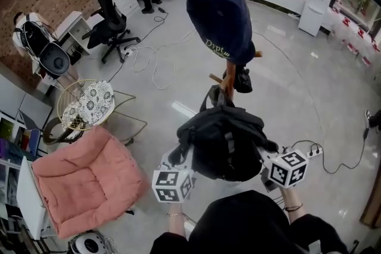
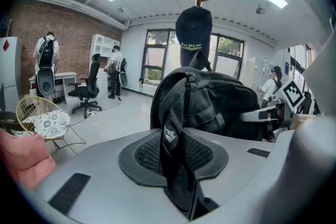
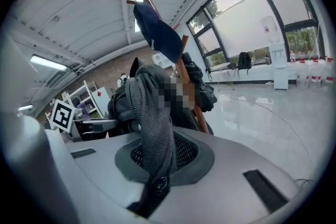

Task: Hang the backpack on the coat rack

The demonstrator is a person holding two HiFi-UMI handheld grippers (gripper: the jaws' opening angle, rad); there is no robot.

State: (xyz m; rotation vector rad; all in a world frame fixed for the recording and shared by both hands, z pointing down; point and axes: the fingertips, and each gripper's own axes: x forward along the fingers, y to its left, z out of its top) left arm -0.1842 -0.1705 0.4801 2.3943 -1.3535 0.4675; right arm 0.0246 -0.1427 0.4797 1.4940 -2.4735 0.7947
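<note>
I hold a black backpack (image 1: pixel 225 143) up between both grippers, just in front of the wooden coat rack (image 1: pixel 228 77). My left gripper (image 2: pixel 176 157) is shut on a black strap with a small white logo (image 2: pixel 169 134); the backpack's body (image 2: pixel 220 102) bulges beyond it. My right gripper (image 3: pixel 157 157) is shut on the mesh shoulder strap (image 3: pixel 152 118). The rack's pole (image 3: pixel 191 97) rises right behind the backpack. A navy cap (image 1: pixel 221 15) hangs on the rack's top, and a small black bag (image 1: pixel 243 81) on a lower peg.
A pink cushioned armchair (image 1: pixel 86 178) sits at the lower left, with a wire chair (image 1: pixel 89 103) beyond it and a black office chair (image 1: pixel 110 24) further back. Cables (image 1: pixel 149 56) trail over the grey floor. A power strip (image 1: pixel 314 151) lies to the right.
</note>
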